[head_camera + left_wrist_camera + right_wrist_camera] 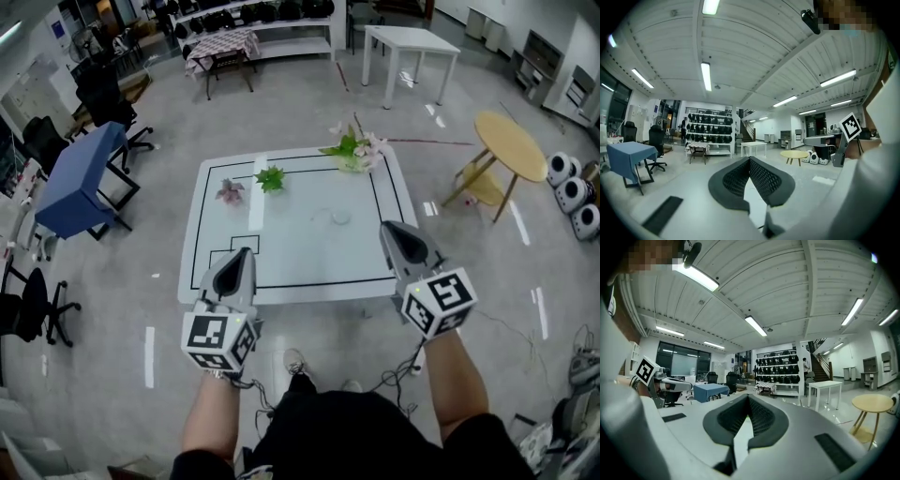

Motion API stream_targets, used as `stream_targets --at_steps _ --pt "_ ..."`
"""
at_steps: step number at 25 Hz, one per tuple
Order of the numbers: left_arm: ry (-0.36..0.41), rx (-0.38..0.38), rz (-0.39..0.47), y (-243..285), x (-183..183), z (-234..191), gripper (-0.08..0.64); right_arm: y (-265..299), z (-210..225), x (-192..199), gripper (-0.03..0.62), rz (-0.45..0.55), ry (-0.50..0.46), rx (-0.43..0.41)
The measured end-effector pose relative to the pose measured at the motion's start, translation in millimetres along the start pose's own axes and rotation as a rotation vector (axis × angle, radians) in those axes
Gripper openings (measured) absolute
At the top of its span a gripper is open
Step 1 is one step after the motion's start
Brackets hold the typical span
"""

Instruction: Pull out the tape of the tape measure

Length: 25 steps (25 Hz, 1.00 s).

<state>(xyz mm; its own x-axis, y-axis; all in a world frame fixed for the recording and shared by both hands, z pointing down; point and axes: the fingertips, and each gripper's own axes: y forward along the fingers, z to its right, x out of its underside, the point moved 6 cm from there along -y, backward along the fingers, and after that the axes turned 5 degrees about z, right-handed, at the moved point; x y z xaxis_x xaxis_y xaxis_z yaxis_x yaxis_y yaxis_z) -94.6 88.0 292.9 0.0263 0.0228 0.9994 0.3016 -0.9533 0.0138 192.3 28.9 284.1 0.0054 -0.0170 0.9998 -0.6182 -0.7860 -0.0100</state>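
While both hover at the near edge of the white worktop (300, 272), left claw (245, 252) and right claw (387, 228) stand fully closed, empty.

The tape measure (339, 217) is a small, pale, round case lying flat on the white table (300, 258), a little toward three o'clock from the table's middle as I look down. It is too small for me to make out its tape.
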Motion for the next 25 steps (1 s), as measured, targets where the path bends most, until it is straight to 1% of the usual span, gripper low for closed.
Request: stream_targets --at_steps 5,10,20,25 --pt "-0.008 -0.025 -0.001 -28.8 5.6 53.9 0.003 -46.7 7.1 5.9 -0.003 -0.013 -0.007 -0.043" --pt "-0.019 -0.055 -0.014 -52.3 15.8 88.1 0.003 -80.4 9.6 10.7 -0.003 -0.024 -0.005 -0.066" --pt "-0.043 -0.070 -0.034 -73.2 29.6 121.9 0.003 -108.0 2.8 22.2 -0.003 -0.059 0.008 -0.089" --pt "-0.048 -0.067 -0.038 -76.7 34.7 130.9 0.003 -111.1 -0.4 27.3 -0.003 -0.053 0.015 -0.102"
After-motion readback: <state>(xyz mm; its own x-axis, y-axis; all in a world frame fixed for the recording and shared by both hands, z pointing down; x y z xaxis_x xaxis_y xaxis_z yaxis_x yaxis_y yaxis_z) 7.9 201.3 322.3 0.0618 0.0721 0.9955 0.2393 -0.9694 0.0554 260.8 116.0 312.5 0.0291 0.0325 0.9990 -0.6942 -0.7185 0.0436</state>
